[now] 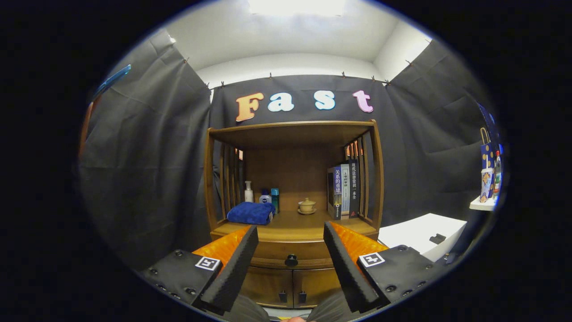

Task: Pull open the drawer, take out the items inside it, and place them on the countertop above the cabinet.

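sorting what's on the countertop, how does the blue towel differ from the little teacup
The blue towel is soft cloth, folded and lying low and wide; the teacup is rigid, tan and upright on a saucer. The towel is clearly the larger. It sits to the left by the bottles; the teacup stands near the middle, closer to the books. Both rest on the countertop, beyond the open tool, whose fingers hold nothing.

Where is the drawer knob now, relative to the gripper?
The drawer knob sits on the closed drawer front, beyond the open gripper, centred between its fingers, above the two cabinet doors.
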`<act>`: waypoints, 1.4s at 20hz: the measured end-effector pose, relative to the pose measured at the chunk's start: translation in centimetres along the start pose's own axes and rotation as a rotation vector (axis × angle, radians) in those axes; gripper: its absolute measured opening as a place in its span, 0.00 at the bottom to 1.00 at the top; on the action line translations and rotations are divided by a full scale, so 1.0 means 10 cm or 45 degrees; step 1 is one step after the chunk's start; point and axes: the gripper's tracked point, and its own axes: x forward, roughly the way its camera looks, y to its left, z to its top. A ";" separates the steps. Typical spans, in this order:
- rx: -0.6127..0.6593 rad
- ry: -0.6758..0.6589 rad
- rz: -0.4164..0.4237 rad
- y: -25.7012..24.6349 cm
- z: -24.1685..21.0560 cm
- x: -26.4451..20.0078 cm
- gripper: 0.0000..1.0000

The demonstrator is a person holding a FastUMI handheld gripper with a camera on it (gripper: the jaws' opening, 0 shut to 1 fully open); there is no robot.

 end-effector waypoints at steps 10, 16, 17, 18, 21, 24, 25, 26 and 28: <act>-0.024 0.044 0.017 0.11 -0.45 0.87 0.97; -0.067 0.172 0.030 0.18 -1.26 1.10 0.97; -0.066 0.211 0.034 0.18 -1.44 1.14 0.97; -0.062 0.246 0.032 0.16 -1.66 1.20 0.97; -0.054 0.326 -0.005 0.00 -2.19 1.49 0.99; 0.036 0.453 -0.020 -0.04 -2.65 1.68 0.91; 0.056 0.453 -0.028 -0.06 -2.72 1.78 0.88; 0.058 0.463 -0.032 -0.08 -2.78 1.83 0.86; 0.039 0.490 -0.040 -0.12 -2.88 1.85 0.83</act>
